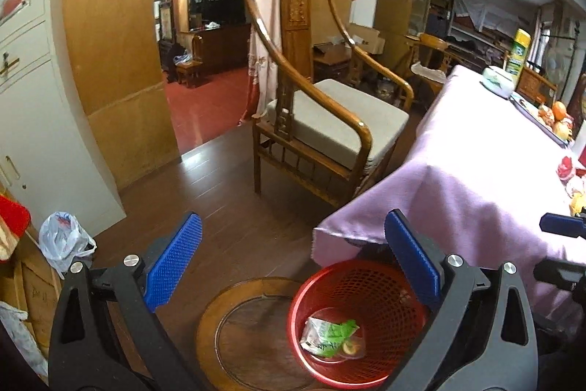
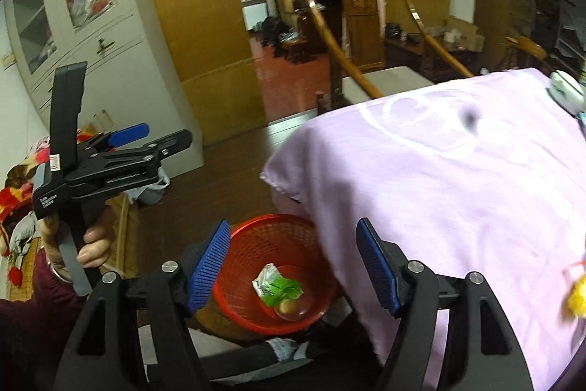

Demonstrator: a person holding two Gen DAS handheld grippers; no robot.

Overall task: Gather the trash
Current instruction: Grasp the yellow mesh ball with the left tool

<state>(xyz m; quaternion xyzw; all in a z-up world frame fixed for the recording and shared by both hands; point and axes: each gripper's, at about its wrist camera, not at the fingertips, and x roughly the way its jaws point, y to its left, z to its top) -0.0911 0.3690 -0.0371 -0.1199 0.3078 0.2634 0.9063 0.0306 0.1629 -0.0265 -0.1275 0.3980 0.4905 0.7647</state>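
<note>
Now both grippers empty: left gripper (image 1: 293, 266) wide apart, right gripper (image 2: 295, 262) wide too. Wrapper (image 2: 276, 286) lies inside red basket (image 2: 234, 295) beside table (image 2: 439, 189). Next trash probably on tabletop; approach level, close squarely.

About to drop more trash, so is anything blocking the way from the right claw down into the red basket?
Nothing visible does. The right claw is open and empty above the red basket, whose mouth is uncovered; the purple tablecloth hangs just beside its rim.

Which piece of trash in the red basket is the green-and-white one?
The crumpled wrapper, lying in the red basket; the other piece, beside it, is a clear packet with something yellowish inside.
</note>
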